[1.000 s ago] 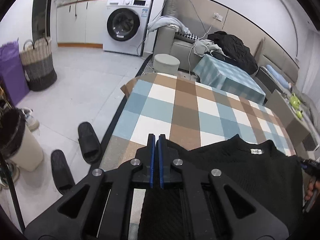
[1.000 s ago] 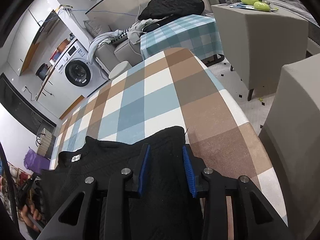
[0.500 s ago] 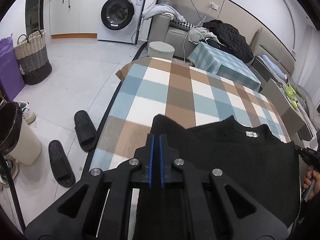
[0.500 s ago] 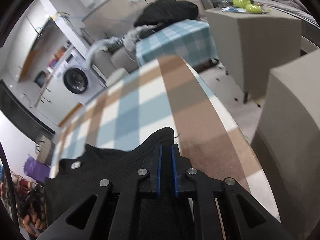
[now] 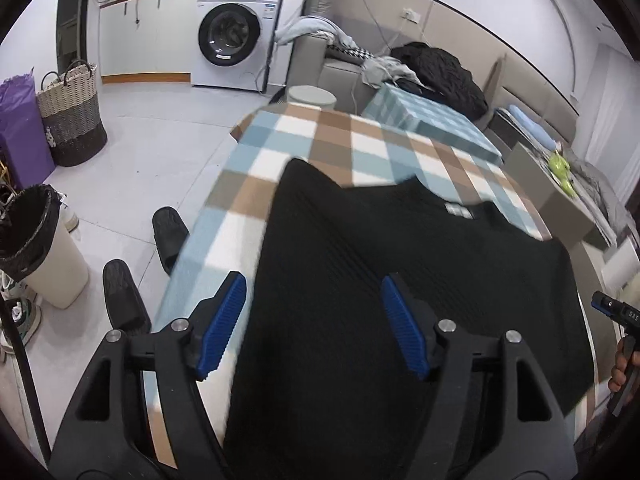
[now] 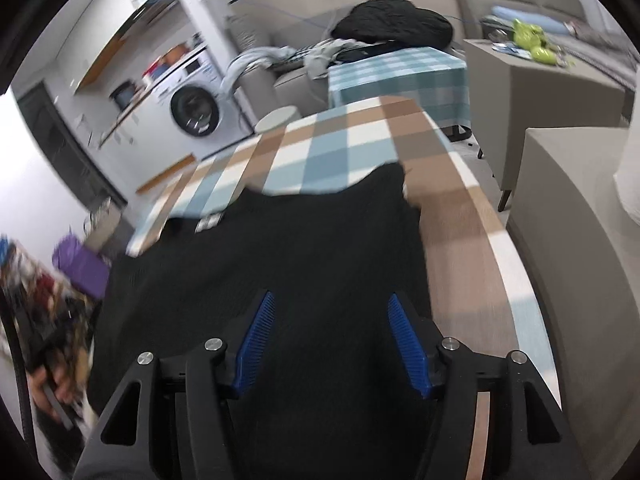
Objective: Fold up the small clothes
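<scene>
A black knit top (image 5: 400,264) lies flat on the checked table (image 5: 320,140), its neck label (image 5: 458,209) facing up. My left gripper (image 5: 314,312) hovers over the garment's left edge, jaws opening, blue pads (image 5: 224,320) apart and nothing pinched between them. In the right wrist view the same black top (image 6: 312,256) spreads over the checked table (image 6: 352,136). My right gripper (image 6: 332,336) is above its right part, jaws opening, pads (image 6: 404,336) clear of the cloth. The right gripper's tip and a hand show at the left view's right edge.
Black slippers (image 5: 168,232) and a bin (image 5: 40,248) stand on the floor left of the table. A washing machine (image 5: 236,40), laundry baskets (image 5: 72,116), a sofa with piled clothes (image 5: 436,68) and a second checked table (image 6: 396,76) lie beyond. Grey furniture (image 6: 572,216) flanks the right side.
Both grippers were shut on the top's corners and have let go, jaws now wide. Both have drawn back toward the near edge, leaving the garment lying flat.
</scene>
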Motion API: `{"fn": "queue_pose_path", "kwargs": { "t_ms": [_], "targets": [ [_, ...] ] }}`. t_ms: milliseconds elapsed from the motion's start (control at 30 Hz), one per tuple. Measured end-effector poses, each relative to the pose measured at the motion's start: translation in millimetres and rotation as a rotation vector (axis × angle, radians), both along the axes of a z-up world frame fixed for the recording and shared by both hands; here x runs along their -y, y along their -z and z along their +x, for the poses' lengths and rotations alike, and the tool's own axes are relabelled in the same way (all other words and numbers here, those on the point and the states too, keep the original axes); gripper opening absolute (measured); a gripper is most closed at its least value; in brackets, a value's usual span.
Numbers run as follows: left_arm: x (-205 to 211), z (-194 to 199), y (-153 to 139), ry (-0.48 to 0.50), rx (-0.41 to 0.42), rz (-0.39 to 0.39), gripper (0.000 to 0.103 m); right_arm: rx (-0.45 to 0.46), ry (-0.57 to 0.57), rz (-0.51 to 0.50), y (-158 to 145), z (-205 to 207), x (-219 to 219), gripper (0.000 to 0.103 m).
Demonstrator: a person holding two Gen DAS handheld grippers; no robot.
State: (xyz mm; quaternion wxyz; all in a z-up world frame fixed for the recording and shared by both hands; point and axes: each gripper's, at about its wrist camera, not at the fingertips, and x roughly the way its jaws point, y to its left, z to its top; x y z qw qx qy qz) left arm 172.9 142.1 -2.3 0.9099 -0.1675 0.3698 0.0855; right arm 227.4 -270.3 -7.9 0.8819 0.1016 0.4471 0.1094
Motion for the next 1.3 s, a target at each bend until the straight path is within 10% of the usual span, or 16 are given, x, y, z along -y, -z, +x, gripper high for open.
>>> {"fn": "queue_pose_path", "kwargs": {
  "t_ms": [767,1300],
  "targets": [
    [87,-59,33,0.174,-0.109,0.072,0.07,-0.086,-0.104,-0.172,34,-90,-34,0.075],
    [172,-52,36,0.36,-0.129,0.151,0.07,-0.042,-0.258,-0.193,34,-64,-111,0.076]
  ]
}}
